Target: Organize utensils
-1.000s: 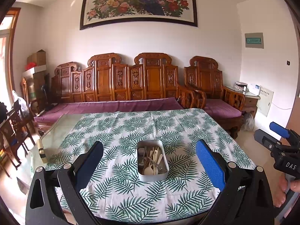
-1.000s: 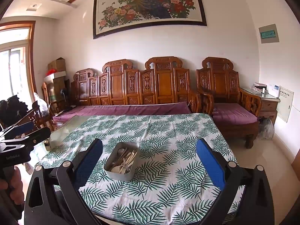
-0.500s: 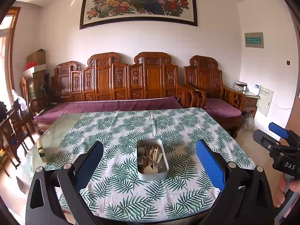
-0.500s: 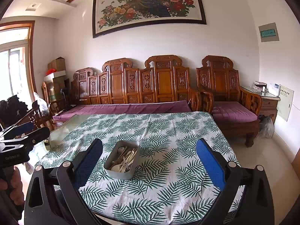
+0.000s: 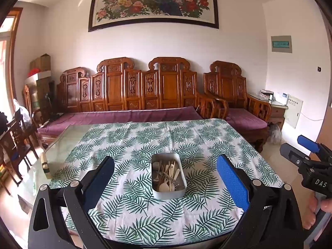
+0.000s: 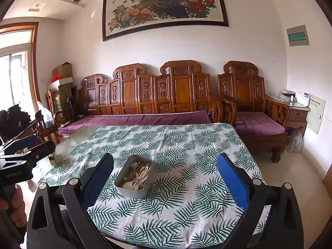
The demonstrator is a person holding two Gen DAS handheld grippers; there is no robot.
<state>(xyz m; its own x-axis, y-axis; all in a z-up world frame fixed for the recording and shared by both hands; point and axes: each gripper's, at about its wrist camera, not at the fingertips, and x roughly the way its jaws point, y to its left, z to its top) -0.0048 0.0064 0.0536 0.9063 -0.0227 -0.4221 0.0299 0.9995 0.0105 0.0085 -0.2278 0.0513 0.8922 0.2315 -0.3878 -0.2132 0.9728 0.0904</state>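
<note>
Both grippers hang above the near edge of the table, left gripper [image 5: 165, 178] and right gripper [image 6: 165, 177], jaws wide apart, holding nothing. The grey metal tin [image 5: 168, 176] of spoons and forks [image 5: 167, 175] sits mid leaf-print tablecloth [image 5: 186, 137]

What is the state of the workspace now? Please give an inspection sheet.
Surface: table with leaf-print cloth; bare glass at its left edge.
Job's things: grey tin on the cloth, holding mixed utensils.
Clutter: small block on the glass edge.
Grippers: left gripper open, empty; right gripper open, empty; both above the near table edge.
Cables: nothing seen.
Surroundings: carved wooden sofa, armchair, framed painting.
</note>
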